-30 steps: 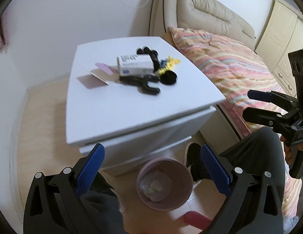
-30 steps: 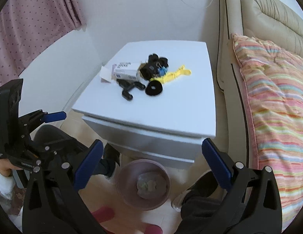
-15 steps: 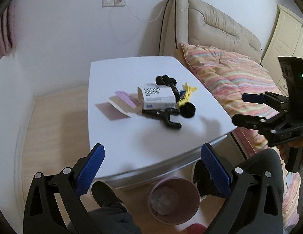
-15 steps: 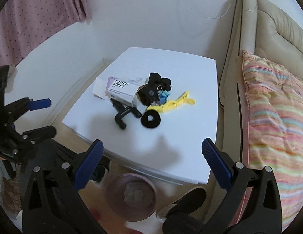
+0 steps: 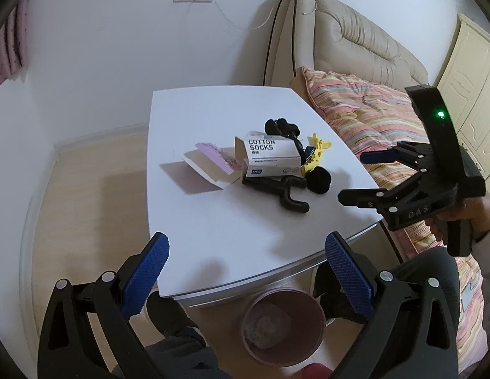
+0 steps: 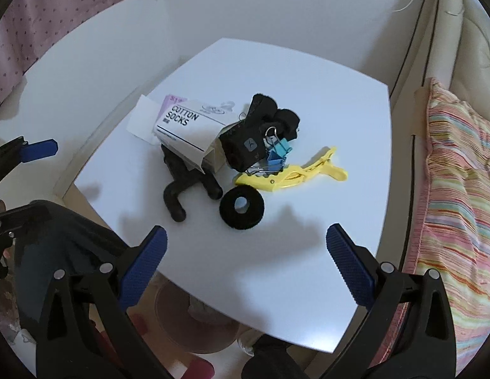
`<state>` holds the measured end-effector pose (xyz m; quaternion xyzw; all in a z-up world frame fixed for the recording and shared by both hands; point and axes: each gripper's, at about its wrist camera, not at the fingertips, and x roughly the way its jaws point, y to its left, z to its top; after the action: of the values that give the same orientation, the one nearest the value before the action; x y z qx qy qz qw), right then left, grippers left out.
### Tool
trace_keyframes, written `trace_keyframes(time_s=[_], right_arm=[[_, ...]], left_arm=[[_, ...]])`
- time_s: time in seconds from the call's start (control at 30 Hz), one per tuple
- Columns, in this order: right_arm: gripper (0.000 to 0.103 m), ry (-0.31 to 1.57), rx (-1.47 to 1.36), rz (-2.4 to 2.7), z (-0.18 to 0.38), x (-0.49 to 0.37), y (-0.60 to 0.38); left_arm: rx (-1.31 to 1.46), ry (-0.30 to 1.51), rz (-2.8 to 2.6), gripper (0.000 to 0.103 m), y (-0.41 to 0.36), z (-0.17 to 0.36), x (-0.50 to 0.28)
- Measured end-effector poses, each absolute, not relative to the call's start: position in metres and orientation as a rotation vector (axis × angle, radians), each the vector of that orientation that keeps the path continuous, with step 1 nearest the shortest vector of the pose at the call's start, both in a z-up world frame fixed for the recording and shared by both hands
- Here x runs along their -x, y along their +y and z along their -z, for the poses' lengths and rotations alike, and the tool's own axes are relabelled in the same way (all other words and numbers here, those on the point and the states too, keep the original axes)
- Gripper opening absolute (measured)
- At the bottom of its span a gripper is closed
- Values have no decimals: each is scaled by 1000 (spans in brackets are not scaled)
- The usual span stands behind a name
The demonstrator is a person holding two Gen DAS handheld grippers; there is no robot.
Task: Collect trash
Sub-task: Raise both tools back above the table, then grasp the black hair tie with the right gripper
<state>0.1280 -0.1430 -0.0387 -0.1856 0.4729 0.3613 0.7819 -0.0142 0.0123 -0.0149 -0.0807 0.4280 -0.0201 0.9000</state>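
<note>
Right tongs [image 6: 245,249] spread, sock box [image 6: 185,129] beyond, apart

- Left gripper [image 5: 246,271]: jaws spread wide, empty, poised over the near tabletop edge.
- Right gripper [image 6: 245,252]: likewise gaping, empty (hand [image 5: 459,218] gripping its handle).

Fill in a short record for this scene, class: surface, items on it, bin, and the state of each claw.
surface: white table
items: sock box, paper flap, black hook, black ring, blue clips, yellow clip
bin: pink, below the table's near edge, crumpled paper inside
left claw: open, empty
right claw: open, empty
</note>
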Motion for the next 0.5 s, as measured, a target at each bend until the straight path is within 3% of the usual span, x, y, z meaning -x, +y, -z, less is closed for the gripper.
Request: trace_keyframes(time_s=[0.13,0.33,0.5], right_arm=[[97,1046,420,-803,47,-137,-135],[74,1064,439,-821,55,-145,-125],[63,1067,455,-825,60,-147,-120]], left_arm=[[177,894,36,95,17,19,13],[190,906,26,95,23,24,12],[198,915,25,95,27,28,11]])
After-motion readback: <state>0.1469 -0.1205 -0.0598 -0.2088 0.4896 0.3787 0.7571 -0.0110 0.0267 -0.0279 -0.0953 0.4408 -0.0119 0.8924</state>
